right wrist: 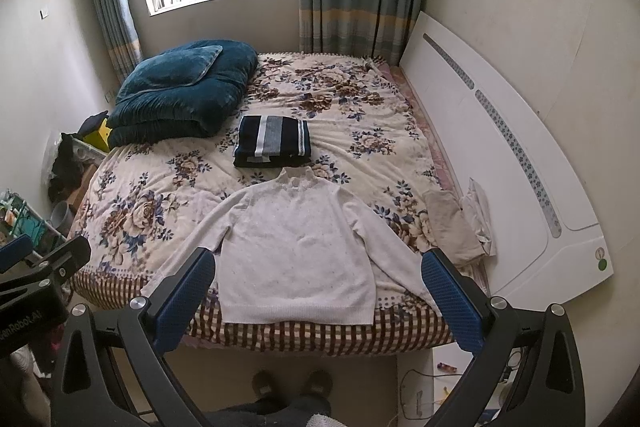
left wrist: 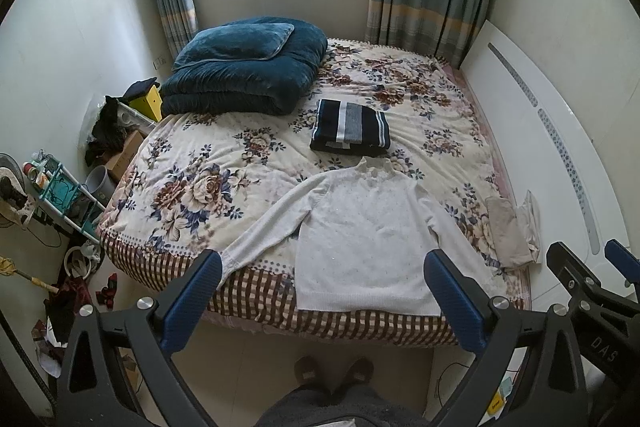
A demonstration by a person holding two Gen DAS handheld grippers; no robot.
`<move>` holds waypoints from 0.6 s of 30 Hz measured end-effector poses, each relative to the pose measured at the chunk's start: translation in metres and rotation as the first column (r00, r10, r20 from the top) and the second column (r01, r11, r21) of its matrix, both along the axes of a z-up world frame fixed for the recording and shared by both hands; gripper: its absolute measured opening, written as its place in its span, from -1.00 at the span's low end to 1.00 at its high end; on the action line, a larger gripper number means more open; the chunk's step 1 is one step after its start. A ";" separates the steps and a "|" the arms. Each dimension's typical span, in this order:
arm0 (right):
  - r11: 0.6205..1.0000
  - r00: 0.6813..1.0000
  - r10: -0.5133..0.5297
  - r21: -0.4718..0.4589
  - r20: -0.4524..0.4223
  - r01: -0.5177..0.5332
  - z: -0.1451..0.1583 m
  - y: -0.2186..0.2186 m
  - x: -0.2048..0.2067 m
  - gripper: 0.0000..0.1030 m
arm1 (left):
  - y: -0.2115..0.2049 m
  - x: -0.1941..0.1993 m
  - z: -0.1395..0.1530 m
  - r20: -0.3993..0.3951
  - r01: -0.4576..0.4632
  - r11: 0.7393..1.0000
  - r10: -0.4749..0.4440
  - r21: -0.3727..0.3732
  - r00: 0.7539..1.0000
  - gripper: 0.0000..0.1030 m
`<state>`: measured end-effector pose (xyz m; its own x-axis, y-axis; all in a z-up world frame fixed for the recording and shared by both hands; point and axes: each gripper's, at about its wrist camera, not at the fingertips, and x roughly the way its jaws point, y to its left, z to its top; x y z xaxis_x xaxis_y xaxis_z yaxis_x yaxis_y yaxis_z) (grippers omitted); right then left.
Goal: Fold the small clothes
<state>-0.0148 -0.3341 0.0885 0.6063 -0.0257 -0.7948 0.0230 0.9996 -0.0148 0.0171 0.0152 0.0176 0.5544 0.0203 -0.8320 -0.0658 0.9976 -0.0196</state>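
A white knit sweater (left wrist: 368, 239) lies flat and face up at the near edge of the flowered bed (left wrist: 224, 163), sleeves spread to both sides; it also shows in the right wrist view (right wrist: 296, 251). A folded navy striped garment (left wrist: 350, 127) lies behind it (right wrist: 274, 141). My left gripper (left wrist: 324, 275) is open and empty, held above the bed's near edge. My right gripper (right wrist: 318, 273) is open and empty, beside the left one, also short of the sweater's hem.
A folded dark blue quilt with a pillow (left wrist: 244, 67) sits at the bed's far left. Beige and white cloths (left wrist: 510, 231) lie by the white headboard (left wrist: 552, 147) on the right. Clutter and a rack (left wrist: 60, 203) stand on the floor at left.
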 end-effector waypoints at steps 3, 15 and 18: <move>1.000 1.000 -0.001 0.000 0.001 0.001 0.000 0.000 0.000 1.00 | -0.001 -0.002 -0.001 0.002 0.001 1.000 -0.001 0.000 1.000 0.99; 1.000 1.000 -0.001 0.001 0.004 0.001 0.000 -0.001 0.000 1.00 | -0.001 -0.001 0.001 0.006 0.001 1.000 -0.001 0.000 1.000 0.99; 1.000 1.000 -0.001 0.002 0.004 0.001 0.000 -0.002 0.000 1.00 | -0.001 -0.001 0.001 0.007 0.000 1.000 0.000 0.001 1.000 0.99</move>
<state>-0.0149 -0.3357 0.0885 0.6097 -0.0251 -0.7922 0.0245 0.9996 -0.0127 0.0160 0.0139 0.0190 0.5603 0.0209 -0.8281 -0.0655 0.9977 -0.0191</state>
